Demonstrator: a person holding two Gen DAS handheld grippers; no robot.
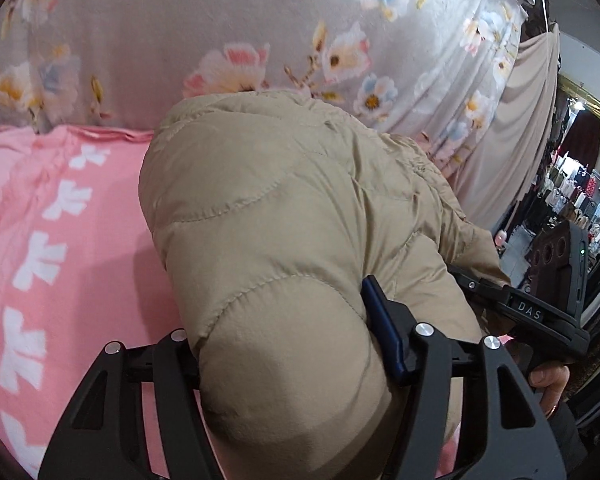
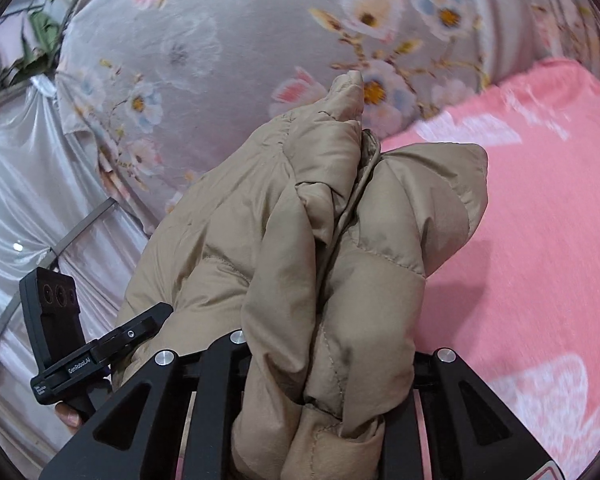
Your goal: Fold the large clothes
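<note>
Left wrist view: beige puffer jacket (image 1: 284, 220) bunched and raised above pink bed cover (image 1: 60, 248), flowered grey sheet (image 1: 180, 32) behind. Left hand-held gripper (image 1: 300, 364) clamped on a fat quilted roll of padding, blue pad pressed into the fabric. Right hand-held gripper (image 1: 512, 304) seen across the bundle at lower right, a hand (image 1: 550, 384) beneath it.

Right wrist view: right hand-held gripper (image 2: 328, 392) pinched on gathered folds of the same jacket (image 2: 300, 232), squeezed narrow between the jaws.

Step judged as lifting the garment to spread or double it over. Best done by keeping both grips level and drawing them apart, so the slack falls out before laying down; slippery shell and thick fill likely to creep from a shallow bite.

Long axis hard to tell while crumpled; bulk appears to run from each camera away toward the flowered sheet, a pointed fold (image 2: 350, 84) at the far end.
</note>
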